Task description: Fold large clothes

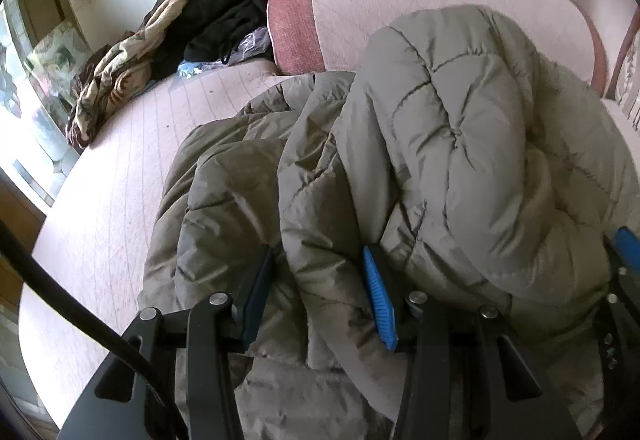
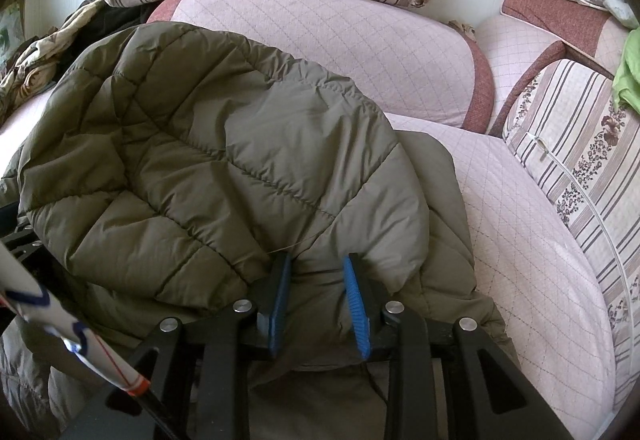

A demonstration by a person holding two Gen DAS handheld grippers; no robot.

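Our left gripper [image 1: 320, 296] has black angular arms, round silver screw heads at the pivots and ribbed blue pads [image 1: 380, 304]; a black cable [image 1: 80, 316] curves past its left side. Our right gripper [image 2: 318, 300] matches: black frame, silver screws, blue pads.

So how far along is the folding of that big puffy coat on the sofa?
Partway, it seems. The olive quilted jacket already lies doubled over itself on the pink sofa seat, one padded layer on top. In hand: the left gripper and right gripper each have a bunch of its near edge between their fingers. Left to do: it is still a lumpy heap, so probably another fold and some flattening.
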